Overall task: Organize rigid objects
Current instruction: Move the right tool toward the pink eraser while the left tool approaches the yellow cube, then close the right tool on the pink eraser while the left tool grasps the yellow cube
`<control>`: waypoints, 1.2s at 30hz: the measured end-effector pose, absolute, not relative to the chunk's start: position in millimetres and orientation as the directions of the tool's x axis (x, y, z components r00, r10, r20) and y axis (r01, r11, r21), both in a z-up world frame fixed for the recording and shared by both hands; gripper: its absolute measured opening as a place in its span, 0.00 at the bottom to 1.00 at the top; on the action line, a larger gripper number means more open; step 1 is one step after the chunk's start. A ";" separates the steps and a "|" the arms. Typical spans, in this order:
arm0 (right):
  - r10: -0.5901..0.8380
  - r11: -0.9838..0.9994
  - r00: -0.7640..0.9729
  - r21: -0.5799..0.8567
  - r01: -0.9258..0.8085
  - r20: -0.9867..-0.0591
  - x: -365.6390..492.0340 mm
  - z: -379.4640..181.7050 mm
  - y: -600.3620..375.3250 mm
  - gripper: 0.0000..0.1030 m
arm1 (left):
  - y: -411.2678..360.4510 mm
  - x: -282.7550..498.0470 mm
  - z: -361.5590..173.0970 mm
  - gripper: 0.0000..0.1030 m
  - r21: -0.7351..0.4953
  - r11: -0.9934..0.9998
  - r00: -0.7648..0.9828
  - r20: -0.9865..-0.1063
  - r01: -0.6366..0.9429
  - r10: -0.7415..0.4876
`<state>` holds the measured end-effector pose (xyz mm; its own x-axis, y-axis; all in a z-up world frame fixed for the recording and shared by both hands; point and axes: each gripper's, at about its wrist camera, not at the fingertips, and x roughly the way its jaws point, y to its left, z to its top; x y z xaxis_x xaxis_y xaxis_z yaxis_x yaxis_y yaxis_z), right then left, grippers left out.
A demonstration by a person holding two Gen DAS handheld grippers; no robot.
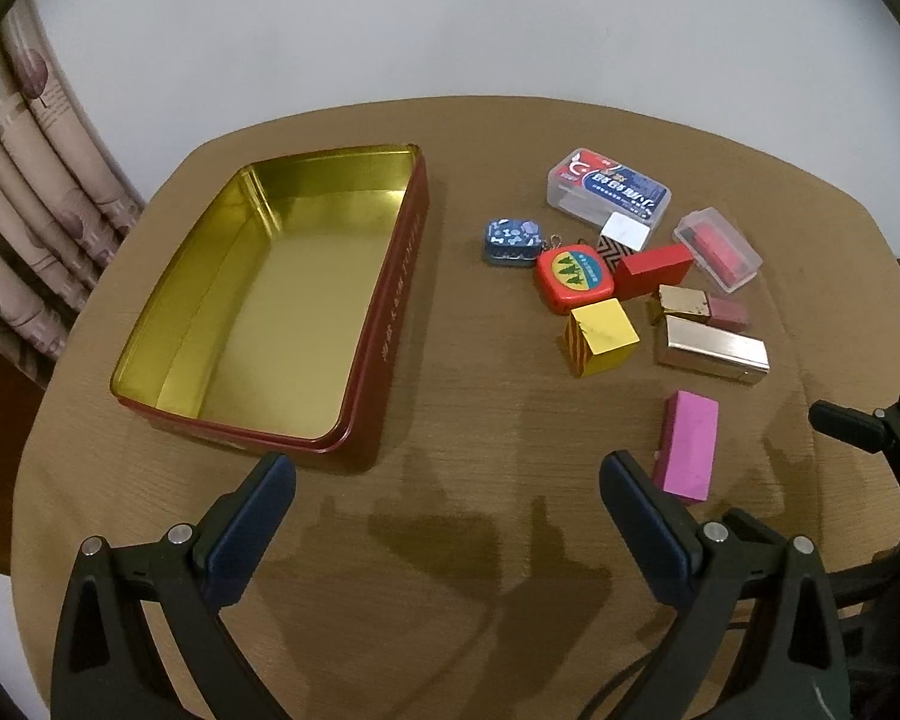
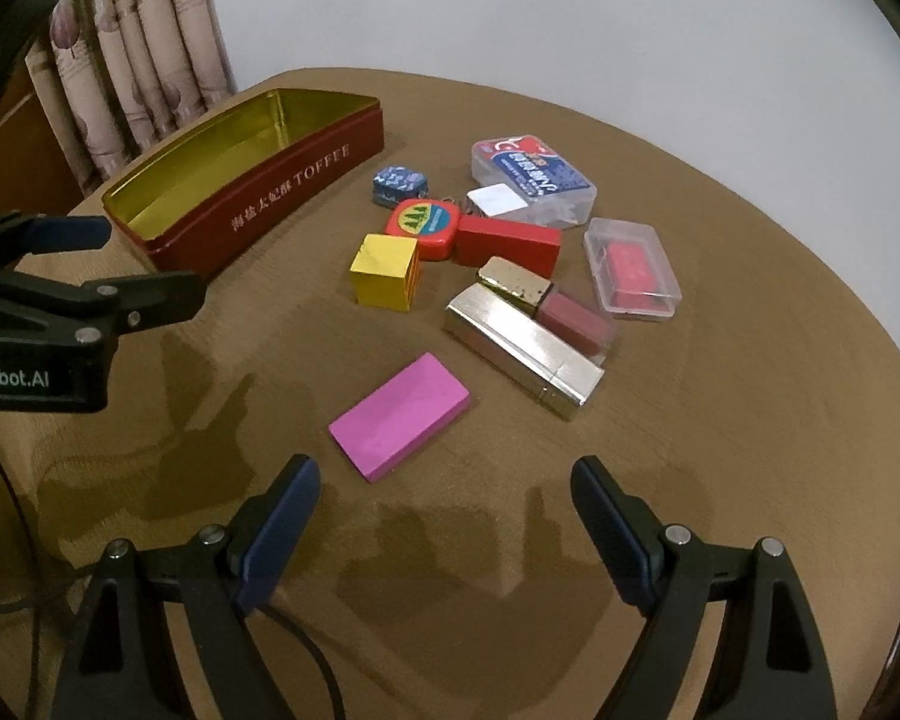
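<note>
Both grippers' jaws gape empty; pink block [image 2: 399, 416] lies just ahead of right gripper [image 2: 446, 507], long axis diagonal.

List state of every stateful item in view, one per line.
toffee tin: open, lid off, nothing inside
left gripper: open, holding nothing
right gripper: open, holding nothing
pink block: flat on the table, ungrasped
large clear case: lid shut
small clear case: lid shut, red item inside
silver box: lying on its side
yellow cube: resting beside the red tape measure
</note>
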<state>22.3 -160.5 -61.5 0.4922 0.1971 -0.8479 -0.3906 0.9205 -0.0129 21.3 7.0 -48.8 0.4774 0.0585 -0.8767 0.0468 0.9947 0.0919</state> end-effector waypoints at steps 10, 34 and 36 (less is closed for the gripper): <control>0.227 0.871 0.458 -0.031 -0.490 -0.860 36.0 -77.1 -155.6 0.86 | 11.3 28.8 -58.0 0.98 0.087 0.996 0.453 -0.889 0.025 0.066; 0.280 0.819 0.425 -0.017 -0.573 -0.861 69.1 -107.8 -129.5 0.83 | 7.7 39.4 -70.7 0.98 0.114 0.993 0.423 -0.901 0.030 0.090; 0.284 0.828 0.440 -0.014 -0.561 -0.852 67.1 -108.0 -132.2 0.67 | 4.7 40.8 -71.6 0.98 0.117 0.993 0.421 -0.902 0.033 0.092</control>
